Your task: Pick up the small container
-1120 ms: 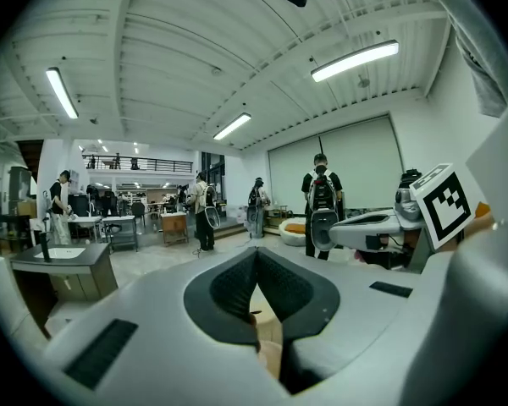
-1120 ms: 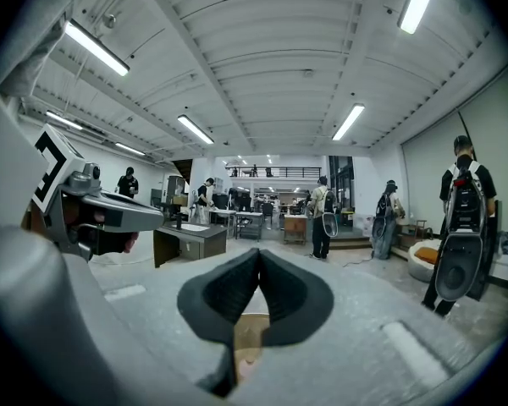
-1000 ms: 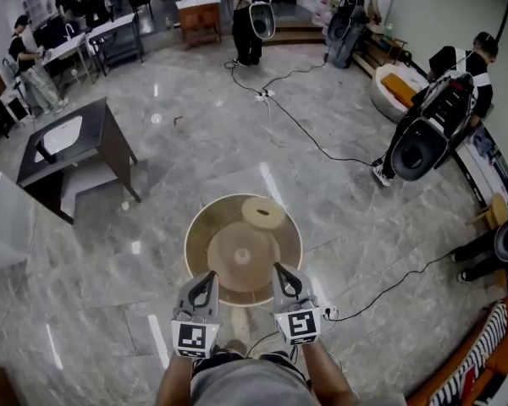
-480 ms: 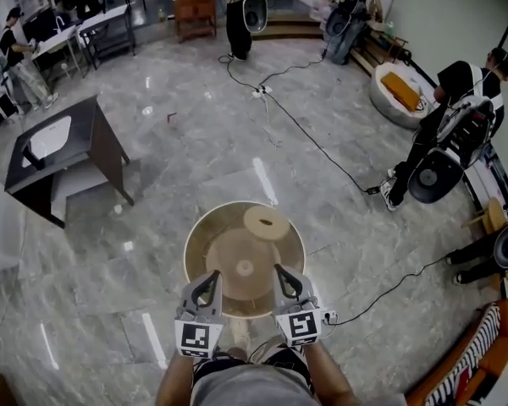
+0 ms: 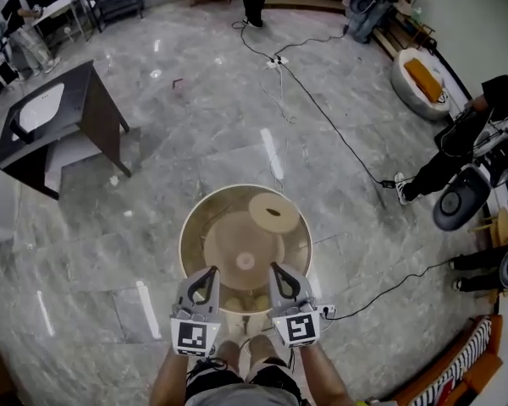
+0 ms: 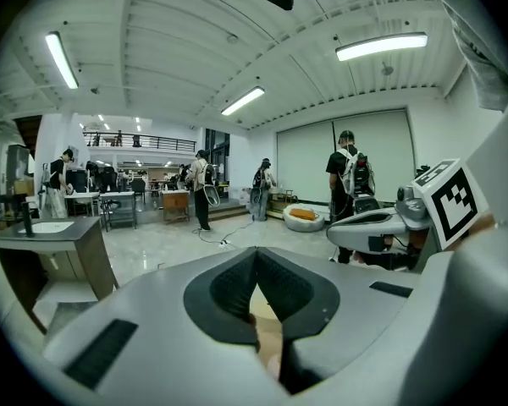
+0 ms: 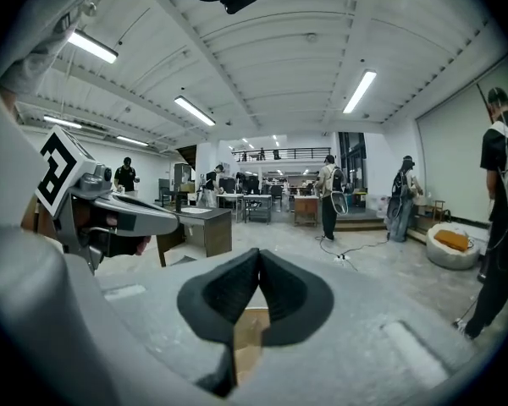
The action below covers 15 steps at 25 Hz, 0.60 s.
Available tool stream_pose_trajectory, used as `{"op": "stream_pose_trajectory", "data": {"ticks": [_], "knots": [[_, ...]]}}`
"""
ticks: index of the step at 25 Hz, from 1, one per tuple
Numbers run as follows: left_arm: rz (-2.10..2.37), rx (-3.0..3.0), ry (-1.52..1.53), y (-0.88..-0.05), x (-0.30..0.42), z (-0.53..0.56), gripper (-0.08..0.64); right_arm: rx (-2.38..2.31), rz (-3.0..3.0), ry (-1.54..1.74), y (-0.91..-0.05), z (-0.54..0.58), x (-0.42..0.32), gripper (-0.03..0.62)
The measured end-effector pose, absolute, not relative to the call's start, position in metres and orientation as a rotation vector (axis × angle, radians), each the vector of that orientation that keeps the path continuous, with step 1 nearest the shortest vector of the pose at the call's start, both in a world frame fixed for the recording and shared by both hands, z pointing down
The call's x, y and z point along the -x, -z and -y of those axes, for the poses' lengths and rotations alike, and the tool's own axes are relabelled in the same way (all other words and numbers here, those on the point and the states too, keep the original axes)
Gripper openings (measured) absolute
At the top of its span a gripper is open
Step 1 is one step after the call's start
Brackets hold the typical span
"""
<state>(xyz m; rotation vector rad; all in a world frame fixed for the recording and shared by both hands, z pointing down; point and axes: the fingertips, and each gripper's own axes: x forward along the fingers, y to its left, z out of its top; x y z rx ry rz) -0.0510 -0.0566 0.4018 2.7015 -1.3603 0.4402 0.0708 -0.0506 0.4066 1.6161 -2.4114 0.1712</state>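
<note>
dark desk (image 5: 83,100) sits at 10 o'clock in the head view, well clear of the work.

left gripper (image 5: 211,272) is at 7 o'clock off the round table (image 5: 184,231), tips over the near rim. its own view shows the jaws pressed together at the tips (image 6: 256,255) with nothing between them, just tan table surface below.

small container: my read is the flat round tan piece with a dark centre hole (image 5: 273,211), at about 1 o'clock on the table top, off the centre disc. can't confirm it's a container rather than a lid.

right gripper (image 5: 273,268) is at 5 o'clock of the table, jaws fully closed and empty in its own view (image 7: 259,255), pointing level across the room.

floor cable (image 5: 339,142) and a person (image 5: 457,142) are at 2 o'clock, not in the way.

step: approach, no grasp begun. next: right gripper is nearer, so open it, tip it down, reach toward 1 o'clock and straddle the piece's rim. it's low and flat, so the jaws likely need to come in close to the surface.
</note>
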Motion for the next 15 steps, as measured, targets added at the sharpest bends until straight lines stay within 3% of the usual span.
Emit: {"op": "stream_pose_trajectory", "data": {"ticks": [15], "knots": [[1.434,-2.347,-0.467,-0.602,0.059,0.096,0.017,-1.37,2.408,-0.355,-0.619,0.096,-0.059,0.0]]}}
